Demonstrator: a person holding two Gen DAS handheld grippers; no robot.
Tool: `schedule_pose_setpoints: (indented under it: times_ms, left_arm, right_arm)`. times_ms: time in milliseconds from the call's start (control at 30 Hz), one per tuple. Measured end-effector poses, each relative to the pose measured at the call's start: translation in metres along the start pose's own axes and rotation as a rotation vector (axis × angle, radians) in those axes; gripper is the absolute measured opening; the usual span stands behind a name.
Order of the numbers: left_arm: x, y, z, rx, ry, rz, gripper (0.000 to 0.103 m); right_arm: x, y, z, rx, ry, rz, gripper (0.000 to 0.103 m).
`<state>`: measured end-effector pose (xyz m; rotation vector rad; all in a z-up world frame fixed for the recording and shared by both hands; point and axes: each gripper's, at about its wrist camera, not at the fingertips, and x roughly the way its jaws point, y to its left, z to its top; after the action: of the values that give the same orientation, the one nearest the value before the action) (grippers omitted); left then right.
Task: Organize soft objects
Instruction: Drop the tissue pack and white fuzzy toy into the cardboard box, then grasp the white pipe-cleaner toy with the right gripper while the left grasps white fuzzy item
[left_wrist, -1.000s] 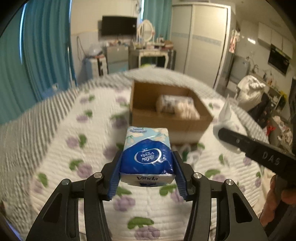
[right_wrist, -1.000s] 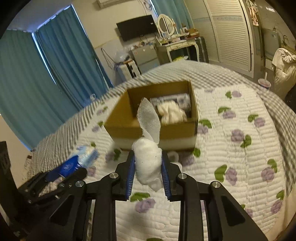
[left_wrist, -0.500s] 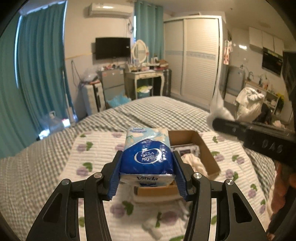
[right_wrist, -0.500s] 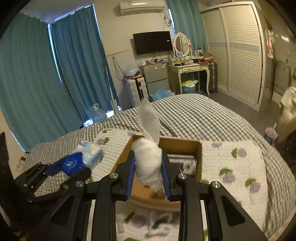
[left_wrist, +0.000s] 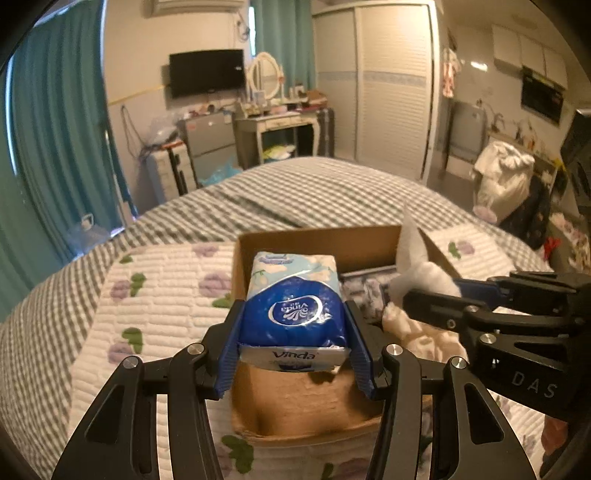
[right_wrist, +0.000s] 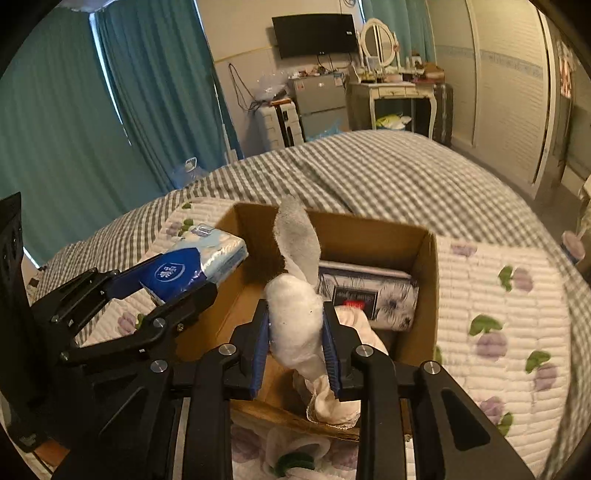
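Over bed's box (left_wrist: 317, 240), L hand-held gripper (left_wrist: 293, 334) clamps tissue pack (left_wrist: 293, 295), R (right_wrist: 295, 332) clamps white sock (right_wrist: 295, 314)

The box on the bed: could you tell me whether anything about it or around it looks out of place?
A cream cloth droops over the near wall of the box instead of lying inside, and another white cloth lies on the quilt in front of it.

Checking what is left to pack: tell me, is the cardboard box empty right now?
No. In the right wrist view the cardboard box already holds a floral tissue pack and a crumpled white cloth.
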<state>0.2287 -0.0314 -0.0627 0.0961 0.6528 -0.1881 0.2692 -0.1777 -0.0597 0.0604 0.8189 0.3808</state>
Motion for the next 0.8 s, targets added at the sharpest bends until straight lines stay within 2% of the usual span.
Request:
schedule_pose_setpoints:
  times_ms: [67,133,200,233,267,333,600,633,667,700,800]
  left_arm:
    - [0.0,-0.005,-0.003,-0.004,0.0,-0.011,0.051]
    - [-0.002,-0.007,-0.004,-0.007,-0.003,-0.02,0.053]
    - [-0.005,-0.011,-0.002,-0.005,-0.008,-0.011,0.054]
    - [-0.006,-0.011,-0.001,-0.005,-0.008,0.0,0.059]
    - [-0.009,-0.012,0.001,-0.009,-0.008,0.01,0.072]
    - [-0.018,-0.01,0.005,-0.036,-0.024,0.011,0.08]
    - [-0.092,-0.004,0.031,-0.053,-0.097,0.06,0.081]
    - [-0.103,-0.003,0.033,-0.047,-0.106,0.069,0.084]
    - [-0.114,-0.003,0.035,-0.044,-0.117,0.082,0.092]
    - [-0.126,-0.002,0.037,-0.042,-0.129,0.096,0.096]
    - [-0.156,0.005,0.044,-0.052,-0.17,0.117,0.097]
  right_arm:
    - [-0.001,-0.008,-0.001,0.014,-0.01,-0.007,0.029]
    - [-0.005,-0.011,0.001,0.019,-0.018,-0.007,0.034]
    - [-0.016,-0.012,0.005,0.015,-0.041,-0.032,0.049]
    - [-0.021,-0.012,0.006,0.013,-0.049,-0.038,0.052]
    - [-0.029,-0.012,0.008,0.011,-0.064,-0.039,0.054]
    - [-0.044,-0.01,0.012,0.006,-0.085,-0.05,0.056]
    - [-0.127,0.001,0.03,-0.005,-0.173,-0.1,0.072]
    - [-0.138,0.003,0.031,-0.007,-0.182,-0.11,0.074]
    - [-0.15,0.005,0.033,-0.009,-0.193,-0.114,0.076]
    - [-0.16,0.008,0.035,-0.008,-0.201,-0.115,0.08]
    - [-0.185,0.012,0.04,0.005,-0.204,-0.114,0.088]
